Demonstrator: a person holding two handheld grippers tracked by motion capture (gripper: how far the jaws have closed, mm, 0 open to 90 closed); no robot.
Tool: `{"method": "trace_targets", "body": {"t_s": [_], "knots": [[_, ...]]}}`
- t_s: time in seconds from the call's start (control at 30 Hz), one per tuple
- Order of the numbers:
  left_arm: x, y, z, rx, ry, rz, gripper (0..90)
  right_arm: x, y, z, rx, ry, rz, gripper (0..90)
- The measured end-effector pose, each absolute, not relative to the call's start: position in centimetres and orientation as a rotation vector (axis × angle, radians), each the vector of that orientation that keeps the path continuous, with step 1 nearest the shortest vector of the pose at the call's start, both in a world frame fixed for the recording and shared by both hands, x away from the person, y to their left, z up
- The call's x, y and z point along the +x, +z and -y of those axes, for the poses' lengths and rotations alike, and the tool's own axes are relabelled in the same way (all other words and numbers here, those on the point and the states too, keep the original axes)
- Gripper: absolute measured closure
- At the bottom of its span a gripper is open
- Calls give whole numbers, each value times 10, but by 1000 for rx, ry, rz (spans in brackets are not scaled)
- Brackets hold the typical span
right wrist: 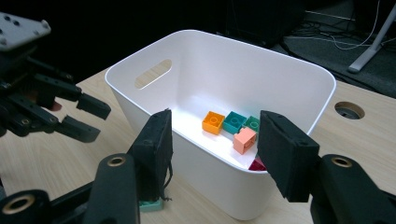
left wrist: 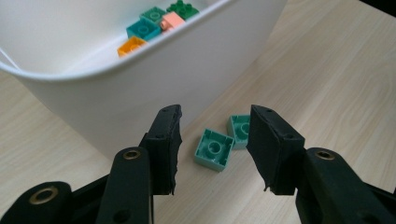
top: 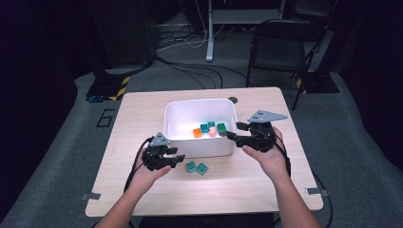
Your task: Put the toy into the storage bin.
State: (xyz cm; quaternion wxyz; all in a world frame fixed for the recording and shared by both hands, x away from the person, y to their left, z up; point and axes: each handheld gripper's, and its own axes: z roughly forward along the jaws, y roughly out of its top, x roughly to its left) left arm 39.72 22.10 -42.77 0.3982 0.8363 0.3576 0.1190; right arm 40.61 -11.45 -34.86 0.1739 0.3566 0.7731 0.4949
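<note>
Fingers of the left gripper [top: 179, 159] stand spread with nothing between them, aimed at two mint-green plastic building bricks [top: 196, 167] that lie on the pale wooden table [top: 142, 109] just at the tub's 6 o'clock side. From the high view, the white plastic tub [top: 199, 147] sits mid-table and the right gripper [top: 233, 131] hovers at its 3 o'clock rim, jaws parted and holding nothing. Several bricks already lie in the tub: an orange brick [top: 197, 132], a pink brick [top: 212, 131], teal and dark green ones beside them. I judge the sorting well along, with the two loose bricks left to go in.

Left gripper view: the black fingers [left wrist: 164, 144] flank the nearer mint brick [left wrist: 214, 149] without touching it; the second brick [left wrist: 239, 130] lies at its 2 o'clock, partly covered by the right-hand finger. The tub wall [left wrist: 140, 93] rises at 11 o'clock.

Right gripper view: both fingers [right wrist: 156, 149] are apart over the tub's near rim [right wrist: 210, 163], nothing pinched. Orange [right wrist: 213, 122], teal [right wrist: 234, 122] and pink [right wrist: 244, 140] bricks rest on the floor inside. A dark red piece [right wrist: 258, 164] peeks out beside the right finger, too hidden to identify. One mint brick [right wrist: 150, 204] shows only as a sliver beneath the left finger. The left gripper [right wrist: 88, 119] stands at 9 o'clock.
</note>
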Motion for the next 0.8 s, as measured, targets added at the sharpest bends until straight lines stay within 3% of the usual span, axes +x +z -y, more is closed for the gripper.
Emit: {"method": "trace_targets", "body": {"t_s": [0.33,0.8], "knots": [[401,-462,-213,2162,306,-931,539,407,-350,113,1014,1399,-2197,447],[404,-487,-186,2222,249,-820,532,410,-352,117,1029,1420,-2201,448]]}}
